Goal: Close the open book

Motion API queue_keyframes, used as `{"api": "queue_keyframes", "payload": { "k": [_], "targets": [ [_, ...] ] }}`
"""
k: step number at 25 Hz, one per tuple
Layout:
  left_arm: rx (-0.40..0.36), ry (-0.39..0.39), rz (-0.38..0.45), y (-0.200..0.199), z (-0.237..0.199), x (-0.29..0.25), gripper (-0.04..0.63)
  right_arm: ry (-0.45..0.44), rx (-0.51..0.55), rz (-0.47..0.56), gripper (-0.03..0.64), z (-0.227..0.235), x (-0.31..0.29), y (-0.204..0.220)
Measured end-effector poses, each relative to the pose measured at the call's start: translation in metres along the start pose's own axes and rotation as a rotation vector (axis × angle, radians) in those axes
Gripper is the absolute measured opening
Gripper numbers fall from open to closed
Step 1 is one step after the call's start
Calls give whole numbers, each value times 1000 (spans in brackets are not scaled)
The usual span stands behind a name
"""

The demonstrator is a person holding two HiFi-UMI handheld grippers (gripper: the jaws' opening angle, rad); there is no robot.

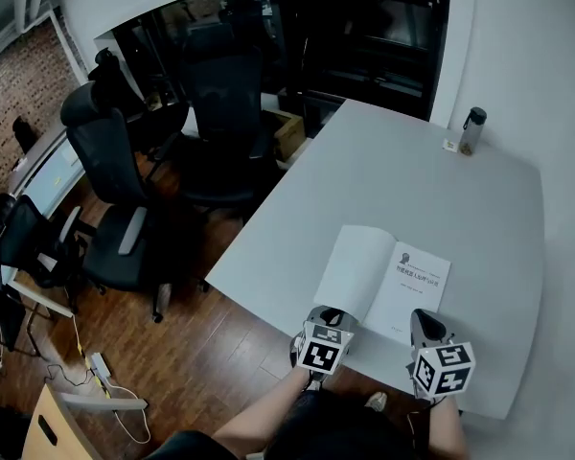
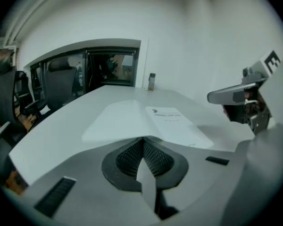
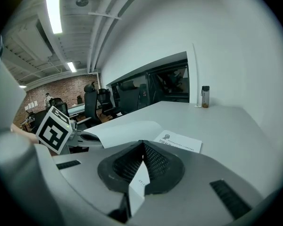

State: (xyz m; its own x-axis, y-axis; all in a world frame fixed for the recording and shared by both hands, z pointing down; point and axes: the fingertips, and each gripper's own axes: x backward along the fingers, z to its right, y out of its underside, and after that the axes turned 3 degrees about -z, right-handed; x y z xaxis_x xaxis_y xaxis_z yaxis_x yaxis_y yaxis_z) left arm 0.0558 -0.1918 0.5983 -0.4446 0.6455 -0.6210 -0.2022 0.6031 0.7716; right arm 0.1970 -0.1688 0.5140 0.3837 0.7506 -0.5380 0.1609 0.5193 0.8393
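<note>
Your left gripper (image 1: 330,316) and right gripper (image 1: 425,322) are both clenched on nothing. The book (image 1: 388,278), lower centre of the frame, looks light and floppy; take its left-hand edge.

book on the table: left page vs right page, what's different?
Print: the left page is blank, while the right page carries a small picture and lines of text near its top.
Pose: the left page looks bowed upward, most clearly in the right gripper view, while the right page lies flat on the table.
Shared: both are white and face up.
</note>
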Motion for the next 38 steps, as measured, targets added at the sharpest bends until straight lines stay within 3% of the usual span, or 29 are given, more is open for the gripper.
{"api": "queue_keyframes", "payload": {
  "k": [5,12,21,28,32,38],
  "targets": [
    [-118,120,89,-29,53,-4,5,33,-28,36,5,16,12,-4],
    [-183,228,9,-12,110,-31,5,82,-62,66,5,43,38,1],
    [-142,237,50,-36,145,-21,5,95,-79,83,5,76,70,21],
    [-109,193,144,-68,167,3,5,2,-22,121,5,88,89,17],
    [-111,192,216,-93,179,24,5,-53,3,159,5,84,94,4],
    [-125,239,286,-118,193,57,5,-67,39,254,3,58,110,-29]
  ]
}}
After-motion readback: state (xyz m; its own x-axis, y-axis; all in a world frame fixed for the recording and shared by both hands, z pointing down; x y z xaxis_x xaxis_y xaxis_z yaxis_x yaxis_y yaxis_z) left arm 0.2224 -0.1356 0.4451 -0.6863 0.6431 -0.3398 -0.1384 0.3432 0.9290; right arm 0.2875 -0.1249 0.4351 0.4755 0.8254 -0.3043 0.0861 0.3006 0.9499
